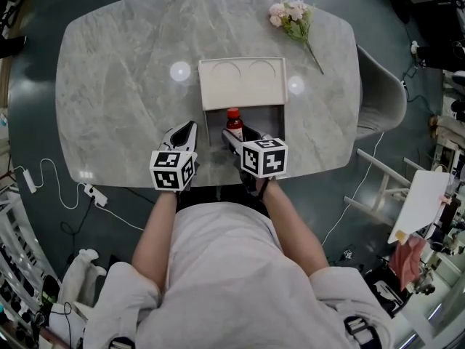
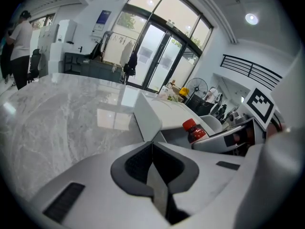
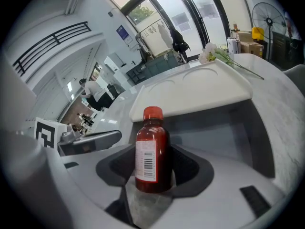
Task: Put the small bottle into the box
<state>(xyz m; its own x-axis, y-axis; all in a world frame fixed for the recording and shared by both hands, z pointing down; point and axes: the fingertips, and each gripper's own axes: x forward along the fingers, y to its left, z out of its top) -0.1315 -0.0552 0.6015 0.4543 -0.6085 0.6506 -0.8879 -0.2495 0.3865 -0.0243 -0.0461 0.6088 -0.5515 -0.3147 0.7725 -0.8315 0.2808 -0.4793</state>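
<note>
A small dark-red bottle [image 1: 233, 123] with a red cap and a white barcode label [image 3: 151, 151] stands upright between the jaws of my right gripper [image 1: 235, 134], which is shut on it. It sits at the near side of a white box [image 1: 276, 122] whose lid [image 1: 242, 83] lies swung back beyond it. In the right gripper view the grey inside of the box [image 3: 224, 132] lies just past the bottle. My left gripper [image 1: 184, 131] rests left of the box, jaws shut together on nothing. The left gripper view shows the bottle [image 2: 194, 130] to its right.
The oval marble table [image 1: 123, 86] carries a small bunch of pink flowers [image 1: 293, 16] at the far right. A grey chair [image 1: 383, 97] stands off the table's right end. Cables and a power strip [image 1: 91, 193] lie on the floor at the left.
</note>
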